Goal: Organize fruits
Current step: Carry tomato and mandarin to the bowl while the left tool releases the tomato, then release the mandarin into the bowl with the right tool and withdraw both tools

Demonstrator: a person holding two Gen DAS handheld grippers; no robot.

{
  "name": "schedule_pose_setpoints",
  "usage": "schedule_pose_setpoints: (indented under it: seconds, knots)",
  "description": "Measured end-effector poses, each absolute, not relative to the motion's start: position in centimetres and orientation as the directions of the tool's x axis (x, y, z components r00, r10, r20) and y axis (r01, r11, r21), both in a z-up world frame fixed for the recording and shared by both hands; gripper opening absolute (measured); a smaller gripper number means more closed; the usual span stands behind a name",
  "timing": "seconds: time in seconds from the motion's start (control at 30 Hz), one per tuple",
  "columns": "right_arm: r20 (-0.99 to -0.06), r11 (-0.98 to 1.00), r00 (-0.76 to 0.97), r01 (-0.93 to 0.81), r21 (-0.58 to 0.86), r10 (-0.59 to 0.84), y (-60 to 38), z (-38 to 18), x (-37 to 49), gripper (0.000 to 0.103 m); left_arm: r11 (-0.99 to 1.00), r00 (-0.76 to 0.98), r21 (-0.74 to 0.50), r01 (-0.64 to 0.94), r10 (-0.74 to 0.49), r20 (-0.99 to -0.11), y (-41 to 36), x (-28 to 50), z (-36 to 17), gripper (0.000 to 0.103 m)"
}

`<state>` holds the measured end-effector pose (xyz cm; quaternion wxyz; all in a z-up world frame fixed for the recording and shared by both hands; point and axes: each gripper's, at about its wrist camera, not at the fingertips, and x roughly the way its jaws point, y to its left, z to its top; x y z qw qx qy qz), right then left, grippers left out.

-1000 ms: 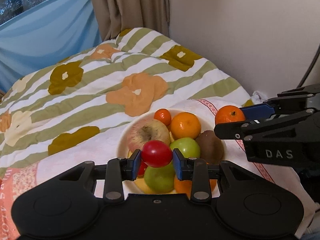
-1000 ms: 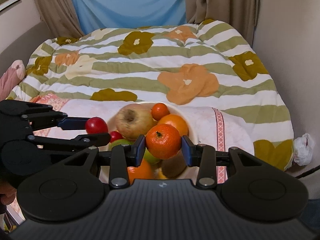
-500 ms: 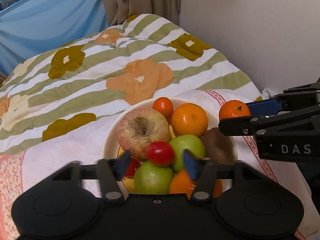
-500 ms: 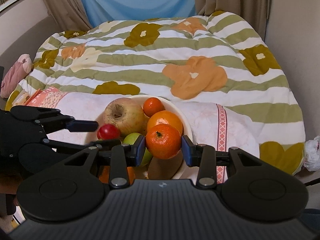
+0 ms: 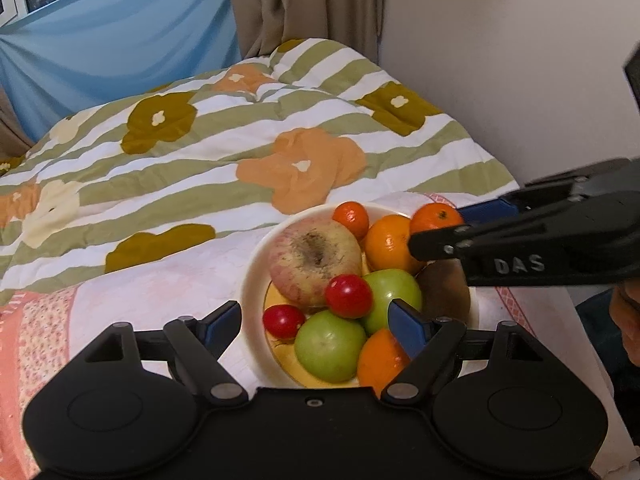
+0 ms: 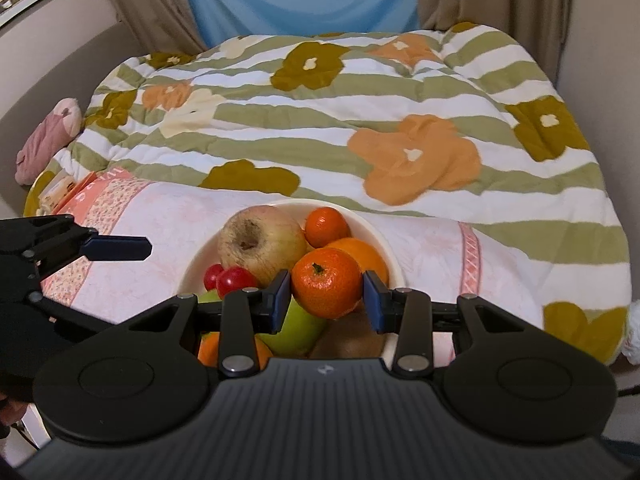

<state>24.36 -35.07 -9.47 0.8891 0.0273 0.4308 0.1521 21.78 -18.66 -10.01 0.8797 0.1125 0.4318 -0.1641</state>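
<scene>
Bed w/ striped flower quilt (image 5: 224, 152) is carrying a pink cloth (image 5: 168, 284), and a white bowl (image 5: 256, 264) is sitting on that. Bowl is holding a big apple (image 5: 314, 260), oranges, 2 green apples & 2 small red fruits. Left tool (image 5: 316, 324) is hovering over the bowl's near side w/ fingers spread wide, gripping nothing. Right tool (image 6: 326, 294) is clamping a mandarin (image 6: 326, 282) between its blue pads, just above the fruit pile.
</scene>
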Motion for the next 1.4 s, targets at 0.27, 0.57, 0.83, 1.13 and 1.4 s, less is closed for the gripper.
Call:
schedule_pose_setpoints:
  seconds: [0.27,0.57,0.83,1.13,1.4]
  knots:
    - [-0.766,0.936,0.555,-0.304,0.178,0.326,-33.6,-10.0,26.4,0.054,0.939,0.575,0.069,0.337,-0.148,-0.804,-17.2,21.1,-9.8,0.084]
    - [-0.764,0.929,0.551,-0.325,0.175,0.337,-33.2,-10.5,26.9,0.057,0.950,0.582,0.066,0.305,-0.131,-0.803,-16.6,20.7,-9.8,0.084]
    - [-0.763,0.927,0.548,-0.330,0.179,0.343,-33.3,-10.7,26.8,0.084,0.957,0.581,0.065,0.284,-0.118,-0.805,-16.4,20.2,-10.0,0.084]
    - [-0.738,0.941,0.606,-0.319,0.115,0.296,-33.0,-7.7,24.2,0.091,0.960,0.614,0.065,0.273,-0.122,-0.780,-15.7,18.6,-8.0,0.084]
    - [-0.683,0.964,0.691,-0.254,0.078,0.238,-32.0,-1.7,17.8,0.091,0.965,0.686,0.052,0.256,-0.144,-0.713,-12.9,14.7,-2.9,0.084]
